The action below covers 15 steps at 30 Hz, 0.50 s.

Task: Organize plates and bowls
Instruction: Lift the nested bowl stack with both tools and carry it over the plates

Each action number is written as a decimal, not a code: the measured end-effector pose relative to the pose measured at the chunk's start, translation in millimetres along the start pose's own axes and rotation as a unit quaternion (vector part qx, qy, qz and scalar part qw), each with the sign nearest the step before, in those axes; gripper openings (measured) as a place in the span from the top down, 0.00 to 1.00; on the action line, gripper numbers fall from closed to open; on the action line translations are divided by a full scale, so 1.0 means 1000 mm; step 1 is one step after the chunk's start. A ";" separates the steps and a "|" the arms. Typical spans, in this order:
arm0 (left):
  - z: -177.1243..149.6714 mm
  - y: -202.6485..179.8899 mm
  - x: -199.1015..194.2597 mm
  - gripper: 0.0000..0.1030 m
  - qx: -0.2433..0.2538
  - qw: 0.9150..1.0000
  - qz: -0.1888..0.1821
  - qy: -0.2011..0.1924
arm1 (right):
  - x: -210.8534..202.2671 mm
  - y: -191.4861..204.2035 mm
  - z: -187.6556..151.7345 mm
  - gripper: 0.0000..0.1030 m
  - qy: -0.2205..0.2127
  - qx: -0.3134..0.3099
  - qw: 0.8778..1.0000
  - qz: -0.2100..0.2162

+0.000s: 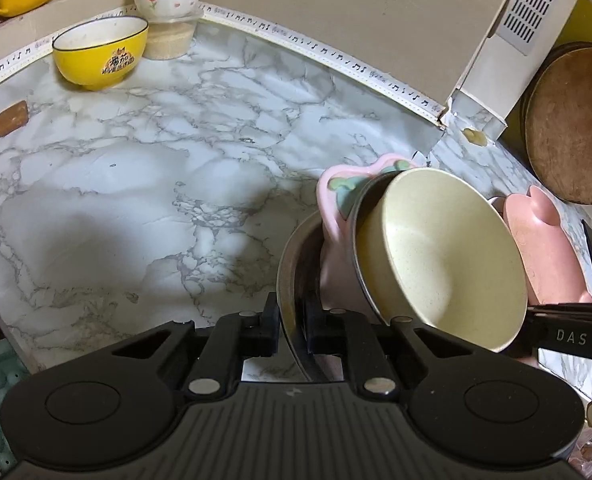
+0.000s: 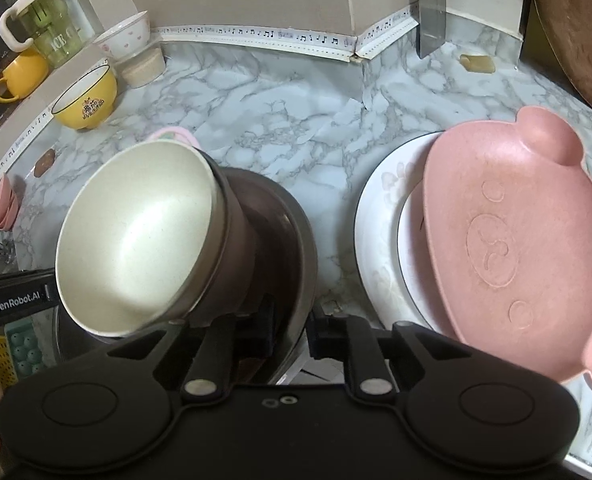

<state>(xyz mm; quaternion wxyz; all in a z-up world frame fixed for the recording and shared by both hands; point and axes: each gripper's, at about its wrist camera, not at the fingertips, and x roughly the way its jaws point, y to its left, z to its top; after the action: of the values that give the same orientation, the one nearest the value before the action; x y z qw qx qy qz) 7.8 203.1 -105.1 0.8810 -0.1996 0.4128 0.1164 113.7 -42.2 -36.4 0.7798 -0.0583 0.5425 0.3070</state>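
Bowls sit stacked on the marble tabletop: a wide metal bowl at the bottom, a tilted dark bowl in it, and a cream bowl nested in that. The left tool is nearly closed, its fingers pinching the metal bowl's rim. The right tool is likewise narrow, clamped on the same rim at the opposite side. Just beside them, a pink plate rests on a white plate.
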 end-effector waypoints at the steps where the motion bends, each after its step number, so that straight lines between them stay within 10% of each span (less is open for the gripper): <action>1: -0.001 -0.001 -0.001 0.90 -0.002 1.000 0.002 0.001 | -0.002 0.001 0.000 0.84 -0.005 -0.003 1.000 -0.001; 15: 0.004 -0.029 -0.030 0.89 0.020 0.999 0.003 -0.028 | -0.041 -0.006 0.000 0.83 -0.033 -0.018 0.999 0.009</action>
<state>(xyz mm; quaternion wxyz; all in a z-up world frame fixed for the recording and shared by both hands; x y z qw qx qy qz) 2.0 177.9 -72.1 0.8957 -0.1775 0.3907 0.1161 108.0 -63.5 -1.9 0.7936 -0.0571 0.5111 0.3251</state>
